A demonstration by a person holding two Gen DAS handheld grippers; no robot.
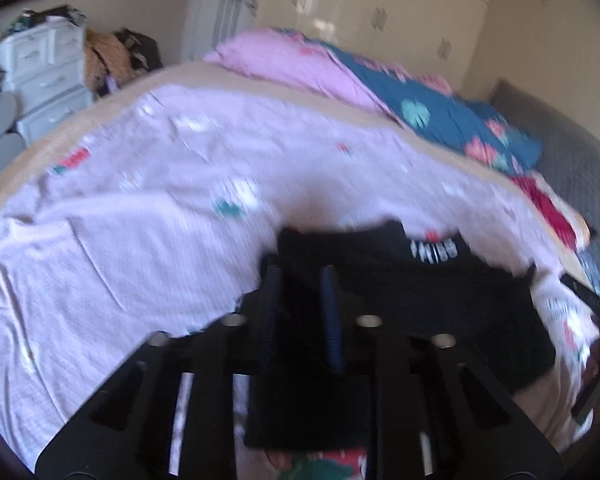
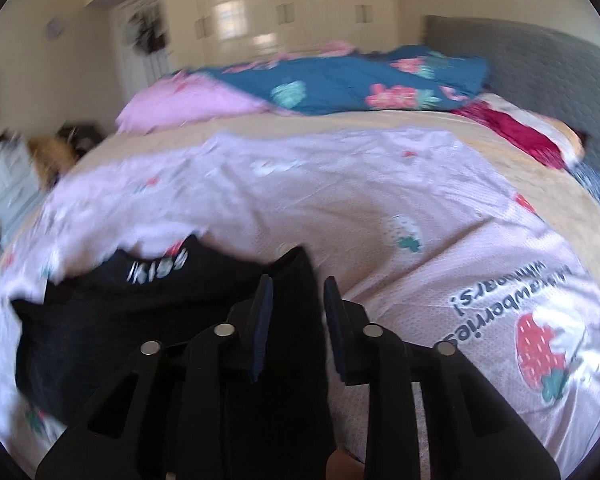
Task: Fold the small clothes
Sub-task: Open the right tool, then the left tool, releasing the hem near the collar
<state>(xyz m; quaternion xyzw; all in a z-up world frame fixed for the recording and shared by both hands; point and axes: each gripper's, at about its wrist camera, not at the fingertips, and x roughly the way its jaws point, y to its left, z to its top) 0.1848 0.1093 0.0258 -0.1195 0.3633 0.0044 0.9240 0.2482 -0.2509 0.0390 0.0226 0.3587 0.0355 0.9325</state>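
Note:
A small black garment (image 1: 440,292) with white lettering at its neck lies on the pale pink strawberry-print sheet (image 1: 140,240). My left gripper (image 1: 300,276) has the garment's left corner between its fingers, which stand a little apart with black cloth filling the gap. My right gripper (image 2: 296,288) has the garment's right corner (image 2: 296,272) between its fingers in the same way. The garment (image 2: 140,312) stretches to the left in the right wrist view. Both frames are blurred.
A pink pillow (image 1: 284,60) and a blue floral quilt (image 1: 440,112) lie at the far side of the bed. A red cloth (image 2: 516,132) lies by the grey headboard (image 2: 540,60). A white drawer unit (image 1: 44,76) stands at the left.

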